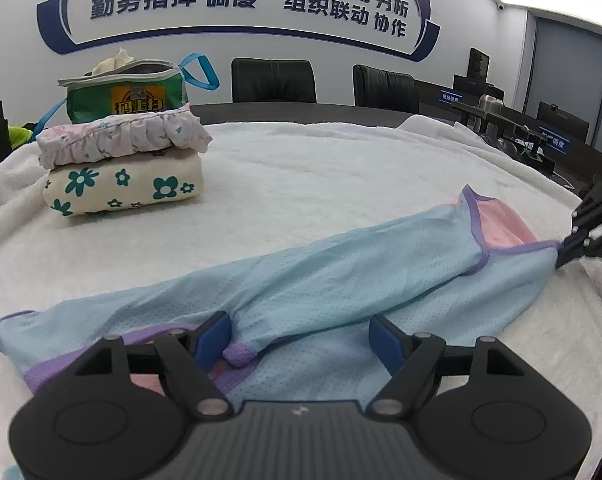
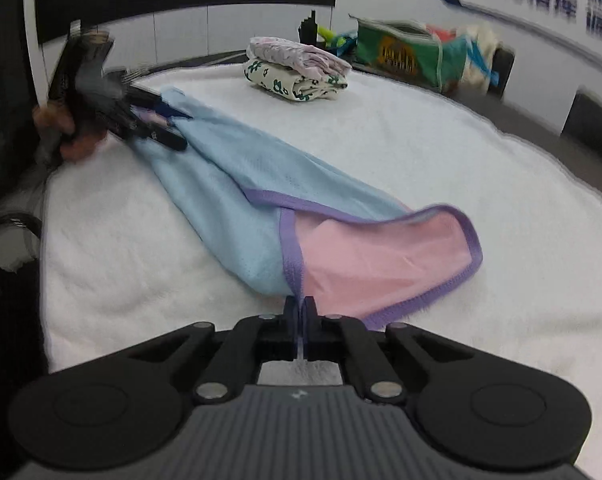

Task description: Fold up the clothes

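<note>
The light-blue garment (image 1: pixel 341 272) with purple trim lay stretched across the white towel (image 1: pixel 301 168) covering the table. The left gripper (image 1: pixel 301 336) had its jaws spread apart over one end of the garment, touching no fabric that could be seen. The right gripper (image 2: pixel 299 312) was clamped together on the purple hem at the opposite end. In the right wrist view, motion blur obscured the person's hand (image 2: pixel 67 132). Two folded garments (image 1: pixel 121 160) were stacked near a green bag (image 1: pixel 129 92).

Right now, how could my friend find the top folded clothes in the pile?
Start at the white towel covering the table. Near the green bag sits a two-piece stack; the top piece is pale pink with ruffled edges and tiny flowers, unlike the cream piece beneath with big teal flowers.
</note>
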`<state>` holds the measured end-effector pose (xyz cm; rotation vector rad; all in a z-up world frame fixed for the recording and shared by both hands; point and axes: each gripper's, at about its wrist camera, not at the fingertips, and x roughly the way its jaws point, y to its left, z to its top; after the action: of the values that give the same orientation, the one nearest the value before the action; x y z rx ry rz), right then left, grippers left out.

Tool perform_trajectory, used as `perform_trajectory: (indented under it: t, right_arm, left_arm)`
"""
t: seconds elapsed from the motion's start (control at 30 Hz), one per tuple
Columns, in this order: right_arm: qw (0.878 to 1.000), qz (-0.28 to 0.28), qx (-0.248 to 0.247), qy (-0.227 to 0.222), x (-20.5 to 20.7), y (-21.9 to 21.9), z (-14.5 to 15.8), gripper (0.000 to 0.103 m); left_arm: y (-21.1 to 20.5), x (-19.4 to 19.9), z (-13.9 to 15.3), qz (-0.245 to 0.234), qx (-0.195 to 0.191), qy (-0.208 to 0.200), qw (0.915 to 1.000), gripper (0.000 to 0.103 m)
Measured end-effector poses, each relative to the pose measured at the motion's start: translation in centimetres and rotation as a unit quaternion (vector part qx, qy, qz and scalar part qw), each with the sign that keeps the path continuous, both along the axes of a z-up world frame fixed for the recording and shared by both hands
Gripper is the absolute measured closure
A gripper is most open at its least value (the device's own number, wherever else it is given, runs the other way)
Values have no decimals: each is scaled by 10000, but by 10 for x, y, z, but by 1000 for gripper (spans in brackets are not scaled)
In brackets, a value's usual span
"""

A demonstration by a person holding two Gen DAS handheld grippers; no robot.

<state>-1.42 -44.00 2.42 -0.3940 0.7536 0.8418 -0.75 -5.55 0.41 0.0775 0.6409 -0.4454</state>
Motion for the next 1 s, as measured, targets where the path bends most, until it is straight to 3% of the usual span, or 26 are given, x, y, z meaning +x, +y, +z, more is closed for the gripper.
perform_trajectory:
  t: [0.2, 0.27, 0.37, 0.43, 0.47, 0.5, 0.57, 0.63, 0.67, 0.97, 1.0]
  right_arm:
    - [9955, 155, -119, 923, 25, -9, 7, 102]
    - [9953, 55, -31, 965, 26, -12, 12, 102]
    - [9993, 132, -49, 358, 12, -12, 12, 96]
    - [9997, 214, -83, -116, 1, -12, 11, 80]
    - [9990, 255, -100, -352, -5, -12, 11, 54]
    - [9978, 297, -117, -589, -10, -12, 10, 46]
    - [9984, 315, -48, -460, -5, -9, 6, 49]
    - [9993, 316, 47, -174, 4, -6, 0, 78]
    - [9995, 316, 95, -31, 9, -4, -3, 101]
    - [9960, -214, 301, 817, 33, -23, 13, 102]
    - [9950, -276, 323, 908, 35, -26, 15, 98]
  left_arm:
    - [-1, 0, 0, -14, 57, -10, 10000, 27]
    - [0, 1, -1, -17, 41, -7, 10000, 27]
    - [1, 1, -1, -25, -20, 7, 10000, 27]
    - [2, 1, -1, -29, -45, 12, 10000, 26]
    - [2, 1, -1, -30, -46, 12, 10000, 26]
    - [1, 1, -1, -32, -45, 11, 10000, 26]
    - [1, 1, -1, -33, -30, 8, 10000, 26]
    - [0, 1, -1, -34, -19, 6, 10000, 26]
    - [0, 1, -1, -34, -17, 5, 10000, 26]
    - [1, 0, -1, -34, -37, 6, 10000, 26]
    - [1, 0, -1, -34, -33, 5, 10000, 26]
